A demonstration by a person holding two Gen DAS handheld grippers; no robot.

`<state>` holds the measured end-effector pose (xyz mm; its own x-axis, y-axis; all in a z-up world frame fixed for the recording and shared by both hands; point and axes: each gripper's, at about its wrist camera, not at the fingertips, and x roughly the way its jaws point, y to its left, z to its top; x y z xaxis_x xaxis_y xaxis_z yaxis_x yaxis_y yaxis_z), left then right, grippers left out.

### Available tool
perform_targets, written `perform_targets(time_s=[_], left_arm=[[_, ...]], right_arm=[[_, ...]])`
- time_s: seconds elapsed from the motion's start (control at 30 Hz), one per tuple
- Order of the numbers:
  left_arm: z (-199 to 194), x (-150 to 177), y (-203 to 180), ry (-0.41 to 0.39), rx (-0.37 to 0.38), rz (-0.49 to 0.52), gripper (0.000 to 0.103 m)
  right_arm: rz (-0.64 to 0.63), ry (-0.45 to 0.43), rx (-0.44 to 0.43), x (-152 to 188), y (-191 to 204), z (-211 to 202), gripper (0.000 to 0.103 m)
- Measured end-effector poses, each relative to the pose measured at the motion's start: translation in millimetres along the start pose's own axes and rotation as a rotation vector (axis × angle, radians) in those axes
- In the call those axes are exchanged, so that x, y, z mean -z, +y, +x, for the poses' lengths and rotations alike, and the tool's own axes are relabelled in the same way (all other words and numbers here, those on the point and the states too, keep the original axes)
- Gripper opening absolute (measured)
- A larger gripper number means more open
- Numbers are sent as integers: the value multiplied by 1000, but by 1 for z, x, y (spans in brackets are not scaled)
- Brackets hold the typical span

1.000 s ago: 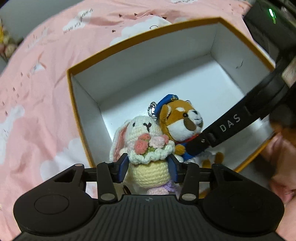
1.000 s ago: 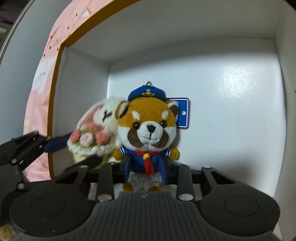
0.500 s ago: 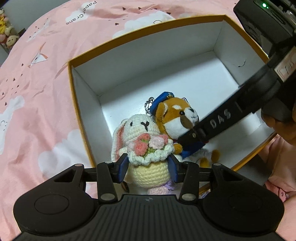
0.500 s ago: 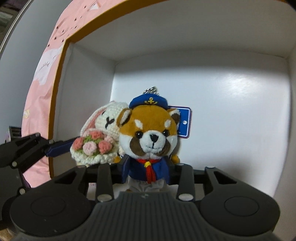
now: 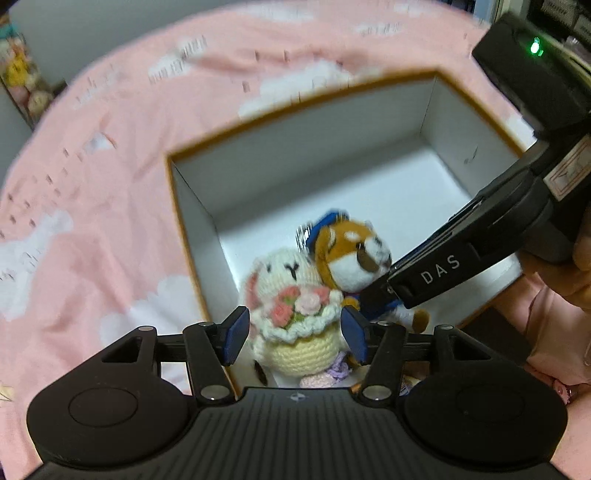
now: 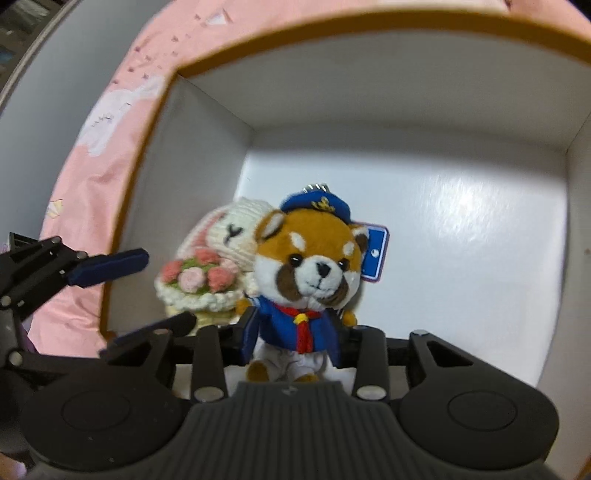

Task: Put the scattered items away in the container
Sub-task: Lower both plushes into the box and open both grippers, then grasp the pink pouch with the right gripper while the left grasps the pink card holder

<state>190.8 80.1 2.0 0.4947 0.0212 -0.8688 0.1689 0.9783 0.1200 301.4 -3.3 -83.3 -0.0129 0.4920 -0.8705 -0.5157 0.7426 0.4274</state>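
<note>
A white box with an orange rim (image 5: 295, 107) lies on the pink cloth; it also shows in the right wrist view (image 6: 424, 33). Inside it, near the front left corner, stand a crocheted white bunny with a flower bouquet (image 5: 295, 291) (image 6: 218, 254) and a red-panda plush in a blue sailor suit (image 5: 351, 254) (image 6: 306, 273), touching. My left gripper (image 5: 293, 334) has opened; its blue pads stand a little off the bunny's sides. My right gripper (image 6: 295, 334) is shut on the red panda's body.
The pink cloud-print cloth (image 5: 92, 203) surrounds the box. The right gripper's black body (image 5: 517, 206) reaches over the box's right side. The left gripper's fingers (image 6: 107, 267) show at the left of the right wrist view. Small toys (image 5: 22, 85) sit far left.
My left gripper's pads have spread apart and let go of the bunny. Both cameras have pulled back and up from the box. The right gripper still holds the panda.
</note>
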Motion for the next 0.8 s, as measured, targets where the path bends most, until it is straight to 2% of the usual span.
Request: perform_targets(time_s=[0.1,0.2,0.37,0.5,0.7,0.8], left_arm=[[-31,8,0,-79,25,-17,64],[-52,22,-1,-125,57,-49,64],[-58,43,-18,-172,105,-104,64],[-65,61,-24,-189,150,-162,64],[-66,83,-41,-175,227,-213,64],[-59,90,-58,-150,299,-222,56]], right_arm=[[-75,-96,10,11,13,-22,43],[-141,-200,5,33,23,-40,43],[-228,-313,7,72,34,-70,43],[-245,-395,51,111,29,-93,43],[-247,-462,151,170,20,-110,42],[-272,-445,233,198,17,-109,42]])
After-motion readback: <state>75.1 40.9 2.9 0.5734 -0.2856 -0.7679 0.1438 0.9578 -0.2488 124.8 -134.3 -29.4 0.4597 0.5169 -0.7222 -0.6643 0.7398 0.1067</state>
